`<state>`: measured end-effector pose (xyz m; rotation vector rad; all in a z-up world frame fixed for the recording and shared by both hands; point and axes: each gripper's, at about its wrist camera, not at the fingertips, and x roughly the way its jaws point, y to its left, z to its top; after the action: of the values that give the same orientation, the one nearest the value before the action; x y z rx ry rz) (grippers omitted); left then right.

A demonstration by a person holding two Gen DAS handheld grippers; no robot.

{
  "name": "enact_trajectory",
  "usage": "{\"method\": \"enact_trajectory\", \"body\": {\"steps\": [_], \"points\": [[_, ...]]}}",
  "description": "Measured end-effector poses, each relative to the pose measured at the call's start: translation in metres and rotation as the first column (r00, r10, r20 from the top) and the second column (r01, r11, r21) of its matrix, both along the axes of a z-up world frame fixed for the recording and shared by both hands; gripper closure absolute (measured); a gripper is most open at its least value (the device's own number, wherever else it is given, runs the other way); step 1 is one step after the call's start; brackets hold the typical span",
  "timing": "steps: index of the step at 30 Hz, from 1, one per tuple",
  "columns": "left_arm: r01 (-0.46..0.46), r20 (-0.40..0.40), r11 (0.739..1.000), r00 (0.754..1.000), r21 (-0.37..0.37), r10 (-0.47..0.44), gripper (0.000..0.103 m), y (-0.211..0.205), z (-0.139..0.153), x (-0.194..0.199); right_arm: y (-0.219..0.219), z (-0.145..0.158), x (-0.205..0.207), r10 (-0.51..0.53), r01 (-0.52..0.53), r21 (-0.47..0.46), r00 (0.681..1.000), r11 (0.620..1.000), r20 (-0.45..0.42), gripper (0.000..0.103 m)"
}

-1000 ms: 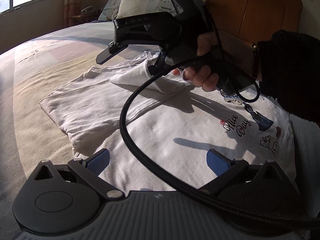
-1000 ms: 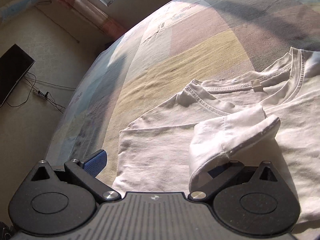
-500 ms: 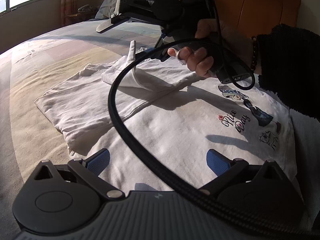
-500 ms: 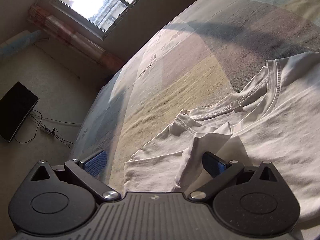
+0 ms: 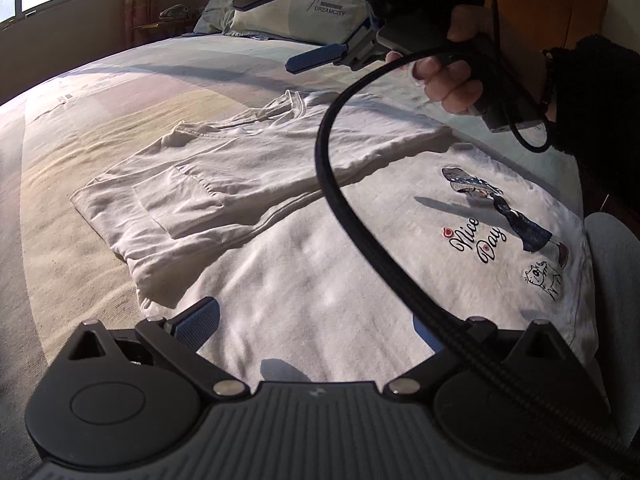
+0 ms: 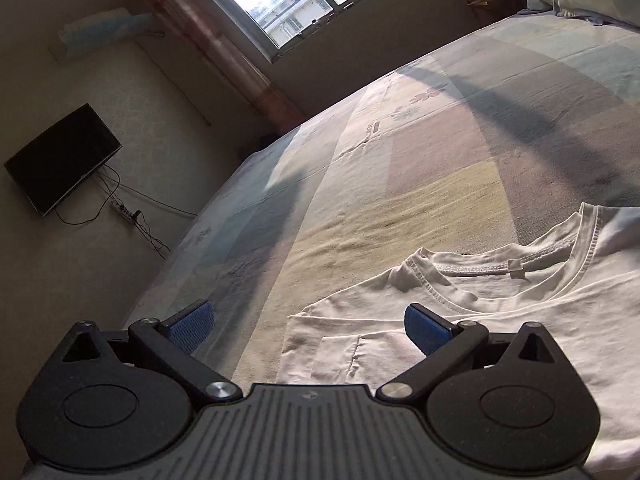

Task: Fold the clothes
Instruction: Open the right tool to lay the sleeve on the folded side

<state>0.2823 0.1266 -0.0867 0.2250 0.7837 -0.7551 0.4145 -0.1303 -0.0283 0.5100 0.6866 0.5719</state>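
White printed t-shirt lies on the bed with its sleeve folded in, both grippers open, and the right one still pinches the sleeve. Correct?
Not quite. The right gripper holds nothing: in the right wrist view its blue pads are apart above the white printed t-shirt. The folded-in sleeve lies flat on the bed, and the left gripper is open too.

— What are the left tongs (image 5: 316, 322) made of?

— Matte black plastic: two round pivot discs, a ribbed grey centre plate, silver screws, blue ridged pads (image 5: 199, 318).

— The right tongs (image 6: 308, 322)?

— The same build, and a thick braided black cable (image 5: 332, 184) loops from them.

— Clothing?

— A fuzzy black sleeve (image 5: 592, 92), with a dark beaded bracelet at the cuff.
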Motion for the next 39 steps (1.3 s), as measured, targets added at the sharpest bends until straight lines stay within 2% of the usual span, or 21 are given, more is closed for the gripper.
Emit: {"method": "enact_trajectory", "body": {"steps": [5,8,13,15,17,20,24,28,31,32,34,36,37,39], "points": [[-0.009,0.012,0.999,1.000,0.044,0.008,0.001,-0.006,-0.003,0.000,-0.068,0.009,-0.016,-0.176,0.178,-0.091,0.984,0.980,0.032,0.000],[-0.030,0.012,0.999,1.000,0.043,0.029,0.001,-0.008,-0.003,0.005,-0.095,0.000,-0.030,-0.250,0.253,-0.243,0.967,0.936,0.044,0.000],[-0.070,0.015,0.998,0.997,0.006,0.070,0.001,-0.013,-0.003,0.015,-0.106,-0.048,-0.049,-0.226,0.202,-0.474,0.974,0.857,0.006,0.000],[-0.093,0.011,0.996,0.996,0.001,0.093,0.001,-0.016,-0.003,0.020,-0.101,-0.075,-0.054,-0.208,0.140,-0.566,0.977,0.812,-0.057,0.000],[-0.120,0.017,0.993,0.993,0.001,0.120,0.001,-0.018,-0.003,0.024,-0.088,-0.084,-0.068,-0.145,0.116,-0.641,0.989,0.759,0.008,0.000],[-0.148,0.018,0.989,0.989,-0.011,0.148,0.001,-0.018,-0.002,0.028,-0.077,-0.072,-0.074,-0.112,0.103,-0.671,0.993,0.734,0.029,0.000],[-0.169,0.015,0.985,0.985,-0.028,0.169,0.001,-0.010,-0.001,0.028,-0.049,-0.044,-0.058,-0.092,0.170,-0.680,0.984,0.713,0.150,0.000],[-0.196,0.012,0.979,0.980,-0.052,0.197,0.001,0.001,0.003,0.028,-0.007,-0.058,-0.023,-0.076,0.139,-0.689,0.990,0.711,0.121,0.000],[-0.217,0.009,0.974,0.976,-0.073,0.218,0.001,0.010,0.006,0.028,0.029,-0.075,-0.013,0.014,0.078,-0.648,0.991,0.758,0.136,0.000],[-0.219,0.004,0.972,0.975,-0.086,0.220,0.001,0.013,0.007,0.028,0.044,-0.080,-0.010,0.069,0.024,-0.636,0.990,0.772,0.121,0.000],[-0.229,-0.006,0.968,0.973,-0.105,0.229,0.001,0.018,0.009,0.028,0.077,-0.089,-0.006,0.178,-0.093,-0.628,0.981,0.772,0.073,0.000],[-0.242,-0.010,0.964,0.970,-0.111,0.243,0.001,0.021,0.011,0.029,0.095,-0.089,-0.004,0.184,-0.075,-0.650,0.978,0.756,0.101,0.000],[-0.243,-0.009,0.963,0.970,-0.115,0.244,0.001,0.022,0.011,0.028,0.099,-0.084,0.000,0.191,-0.089,-0.638,0.977,0.765,0.093,0.000],[-0.237,-0.007,0.964,0.971,-0.125,0.238,0.001,0.023,0.013,0.027,0.088,-0.074,0.003,0.226,-0.155,-0.533,0.972,0.832,0.070,0.000]]}}
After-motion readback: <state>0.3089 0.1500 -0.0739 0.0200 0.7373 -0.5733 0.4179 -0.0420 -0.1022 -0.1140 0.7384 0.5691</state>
